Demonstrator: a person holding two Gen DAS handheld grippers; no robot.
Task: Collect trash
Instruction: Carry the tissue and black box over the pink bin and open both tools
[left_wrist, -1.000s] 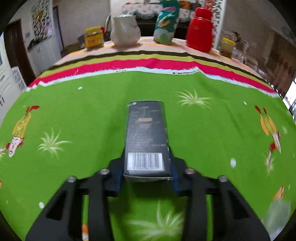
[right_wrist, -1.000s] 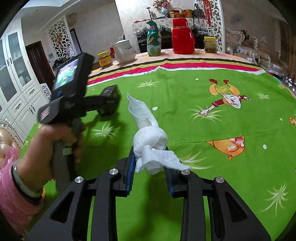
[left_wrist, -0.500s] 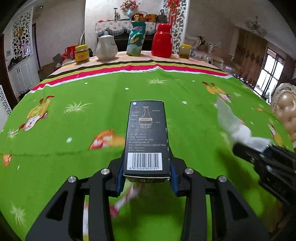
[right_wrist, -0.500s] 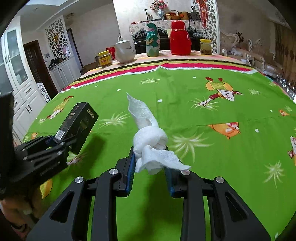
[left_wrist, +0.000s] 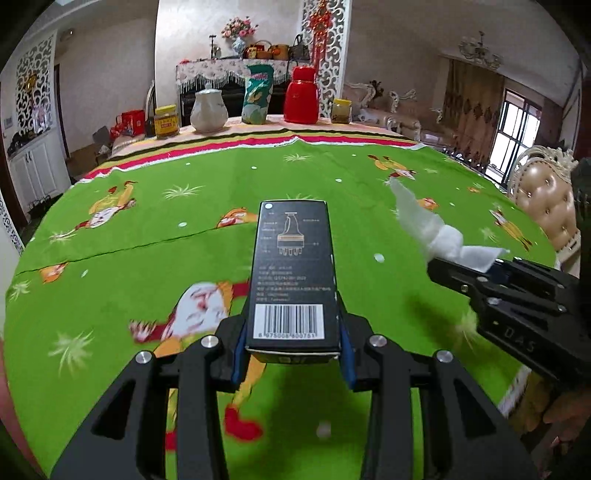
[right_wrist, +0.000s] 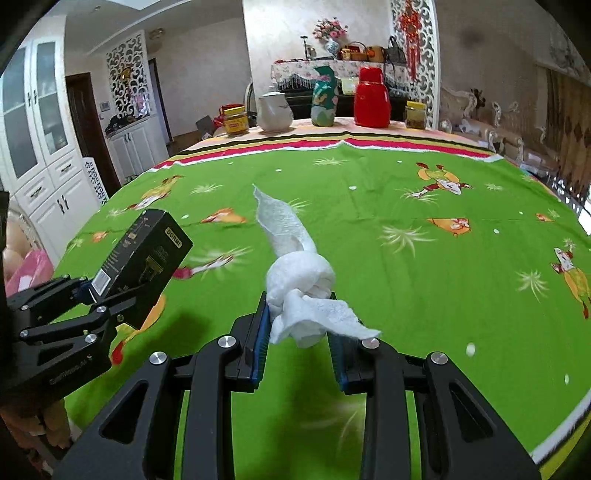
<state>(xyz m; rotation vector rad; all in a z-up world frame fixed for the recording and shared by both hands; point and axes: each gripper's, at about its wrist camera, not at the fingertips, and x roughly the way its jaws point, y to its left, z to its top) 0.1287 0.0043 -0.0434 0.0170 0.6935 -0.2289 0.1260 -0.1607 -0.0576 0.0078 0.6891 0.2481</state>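
- Black carton (left_wrist: 293, 273) clamped at its near, barcode end between the blue pads of the left gripper (left_wrist: 293, 343); jaws narrowed onto its sides, carton jutting forward above the green desk cloth (left_wrist: 110, 229).
- Right wrist view: same carton (right_wrist: 147, 254) sits at the left, tilted up and away, still in the left gripper (right_wrist: 92, 295).
- White crumpled tissue (right_wrist: 299, 288) pinched between the right gripper (right_wrist: 298, 332) pads, jaws nearly together; one tail sticks up and away, another flap drapes over the right finger.
- Left wrist view: right gripper (left_wrist: 491, 271) enters from the right edge with the tissue (left_wrist: 432, 229) at its tip; both loads are clear of the cloth.
- Against a second ago: both grips unchanged. Left view has swung, so the far row of items moved from filling the top of frame to smaller and further off, and the right gripper has come into it. In the right view the left gripper was further out with its handle, screen and the person's hand showing; it now sits lower at the left edge, closer alongside.
- Far desk edge: yellow-lidded jar (left_wrist: 167, 122), white jug (left_wrist: 209, 112), green bag (left_wrist: 257, 94), red flask (left_wrist: 301, 96), second jar (left_wrist: 341, 110).
- Writing: "DORMI" on the carton's side in the right view; barcode and a brush diagram on its top face, small print unreadable. "DAS" raised on the right gripper body.
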